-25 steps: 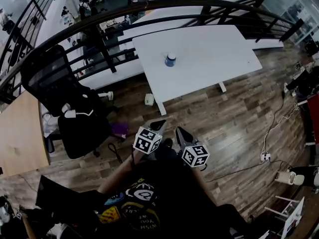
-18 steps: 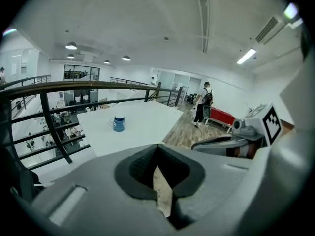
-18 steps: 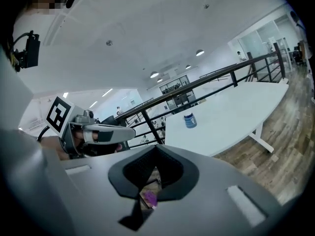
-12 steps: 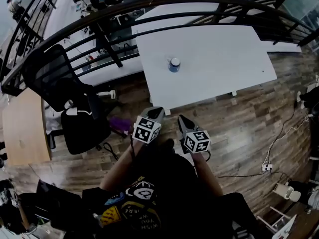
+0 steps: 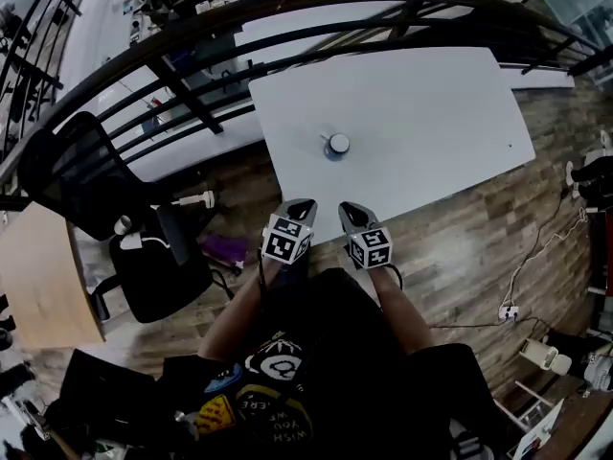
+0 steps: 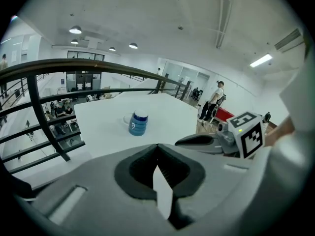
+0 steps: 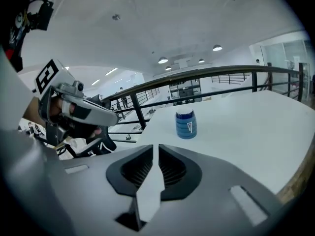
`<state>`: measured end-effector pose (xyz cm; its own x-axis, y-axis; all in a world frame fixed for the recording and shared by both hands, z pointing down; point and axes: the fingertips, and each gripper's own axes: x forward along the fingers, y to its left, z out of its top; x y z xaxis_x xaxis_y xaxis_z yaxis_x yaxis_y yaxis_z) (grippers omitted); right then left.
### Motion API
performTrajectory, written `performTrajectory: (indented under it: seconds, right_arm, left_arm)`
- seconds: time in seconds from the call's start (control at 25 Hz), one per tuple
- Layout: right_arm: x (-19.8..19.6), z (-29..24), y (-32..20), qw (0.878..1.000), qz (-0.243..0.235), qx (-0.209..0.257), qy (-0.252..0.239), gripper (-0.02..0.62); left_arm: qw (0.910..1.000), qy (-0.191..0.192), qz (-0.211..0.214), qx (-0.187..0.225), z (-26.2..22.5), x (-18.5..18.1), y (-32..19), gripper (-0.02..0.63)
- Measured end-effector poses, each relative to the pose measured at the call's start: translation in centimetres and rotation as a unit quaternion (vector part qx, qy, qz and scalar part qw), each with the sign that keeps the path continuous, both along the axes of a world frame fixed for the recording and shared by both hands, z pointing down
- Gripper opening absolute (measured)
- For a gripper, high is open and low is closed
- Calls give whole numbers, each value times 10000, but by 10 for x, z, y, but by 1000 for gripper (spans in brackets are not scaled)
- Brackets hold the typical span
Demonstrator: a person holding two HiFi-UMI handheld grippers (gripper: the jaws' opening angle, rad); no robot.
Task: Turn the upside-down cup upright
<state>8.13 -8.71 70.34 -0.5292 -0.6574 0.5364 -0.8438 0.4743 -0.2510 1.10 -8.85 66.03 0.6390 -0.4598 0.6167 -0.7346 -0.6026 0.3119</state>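
Left hand-held gripper and right hand-held gripper have neared the upside-down cup.

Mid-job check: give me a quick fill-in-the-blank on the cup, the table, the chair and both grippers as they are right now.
1. The blue cup stands ____ on the white table, base on top.
2. The jaws of the left gripper and the right gripper are ____, with nothing between them.
3. In the head view, the black chair stands to the table's ____ side.

Missing words: upside down; shut; left.

Table, railing, probably an office chair
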Motion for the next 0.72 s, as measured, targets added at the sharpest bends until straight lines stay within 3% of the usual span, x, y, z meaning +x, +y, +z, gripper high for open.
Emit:
performTrajectory:
  seconds: [0.12, 0.4, 0.56, 0.64, 0.72]
  right_arm:
    - [3, 36, -36, 9985, -61, 32, 536, 159]
    - [13, 81, -130, 9930, 4, 357, 1122, 365]
    - [4, 94, -161, 9914, -438, 404, 1169, 394]
    - [-6, 99, -166, 9883, -801, 405, 1231, 431]
    - [-9, 102, -170, 9867, -856, 320, 1346, 440]
  left_arm:
    - [9998, -25, 103, -148, 10, -10, -20, 5]
    - [9978, -198, -221, -592, 32, -39, -34, 5]
    - [9952, -288, -544, -763, 45, -41, -40, 5]
    - [9950, -305, -655, -695, 43, -35, -52, 5]
    - [9952, -453, -680, -547, 41, -30, -67, 5]
